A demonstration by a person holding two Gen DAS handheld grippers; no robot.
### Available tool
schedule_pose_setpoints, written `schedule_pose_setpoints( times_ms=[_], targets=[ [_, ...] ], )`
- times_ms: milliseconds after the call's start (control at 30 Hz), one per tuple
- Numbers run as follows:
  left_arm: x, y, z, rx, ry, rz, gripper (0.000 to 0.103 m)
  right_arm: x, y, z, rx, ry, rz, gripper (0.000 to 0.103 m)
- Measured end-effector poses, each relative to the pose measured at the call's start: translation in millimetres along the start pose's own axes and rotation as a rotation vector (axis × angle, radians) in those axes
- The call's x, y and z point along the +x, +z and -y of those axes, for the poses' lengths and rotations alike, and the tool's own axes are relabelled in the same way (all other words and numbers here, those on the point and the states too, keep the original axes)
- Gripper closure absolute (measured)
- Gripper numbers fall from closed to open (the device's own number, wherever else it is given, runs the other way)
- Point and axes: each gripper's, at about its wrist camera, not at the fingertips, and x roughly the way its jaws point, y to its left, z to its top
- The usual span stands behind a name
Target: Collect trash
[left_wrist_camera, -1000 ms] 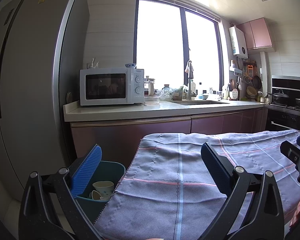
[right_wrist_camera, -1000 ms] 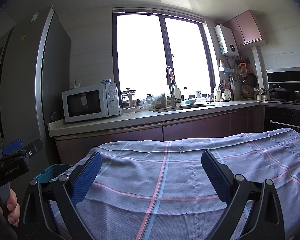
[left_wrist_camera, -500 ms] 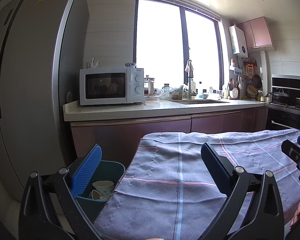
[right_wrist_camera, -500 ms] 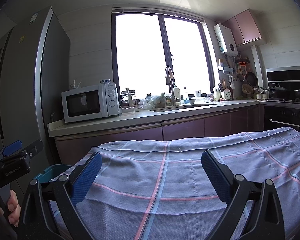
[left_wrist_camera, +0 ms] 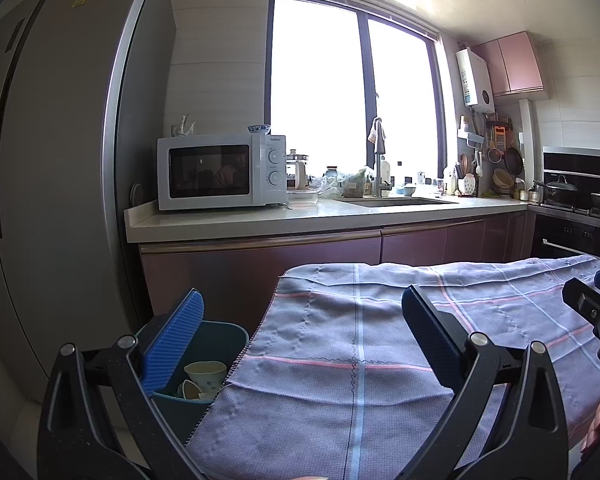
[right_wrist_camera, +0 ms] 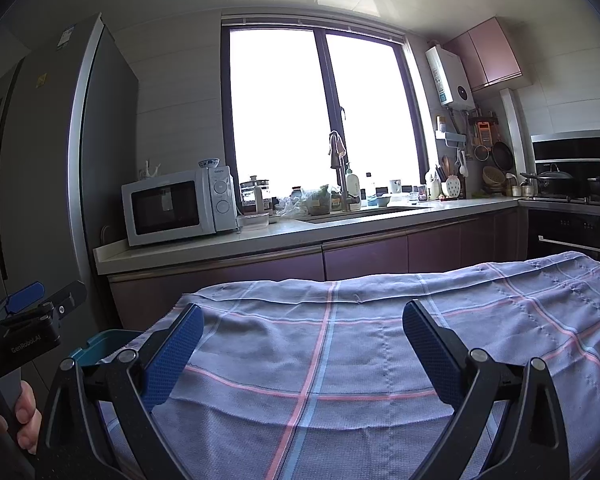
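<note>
A teal trash bin (left_wrist_camera: 224, 334) stands on the floor at the table's left end, with paper cups (left_wrist_camera: 205, 371) lying inside it. In the right wrist view only the bin's rim (right_wrist_camera: 100, 346) shows. My left gripper (left_wrist_camera: 300, 338) hovers open over the table's left edge, its left finger above the bin. My right gripper (right_wrist_camera: 302, 346) is open above the checked cloth (right_wrist_camera: 340, 360), with nothing between its fingers. No loose trash shows on the cloth. The left tool (right_wrist_camera: 24, 320) and a hand appear at the right wrist view's left edge.
A grey-blue checked cloth (left_wrist_camera: 380, 360) covers the table. Behind it runs a counter (left_wrist_camera: 300, 220) with a white microwave (left_wrist_camera: 220, 176), a sink and clutter. A tall grey fridge (left_wrist_camera: 52, 160) stands left; a stove with pots (left_wrist_camera: 572, 196) is at the right.
</note>
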Motion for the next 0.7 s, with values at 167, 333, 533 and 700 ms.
schedule_pose_setpoints(
  times_ms=[167,333,533,700],
  targets=[
    [1.4,-1.0,1.0,0.002,-0.005,-0.001,0.005,0.3,0.2,1.1,0.000,0.000,0.000,0.007],
    [2.0,-1.8,1.8,0.003,-0.004,-0.002,0.005,0.1,0.2,1.4,0.000,0.000,-0.001,0.007],
    [2.7,-1.7,3.0,0.005,-0.005,-0.005,0.005,1.2,0.5,2.6,0.000,-0.002,-0.001,0.007],
    [8.3,-0.9,5.3,0.013,-0.002,-0.012,0.005,3.7,-0.4,4.7,0.004,-0.003,-0.008,0.007]
  ],
)
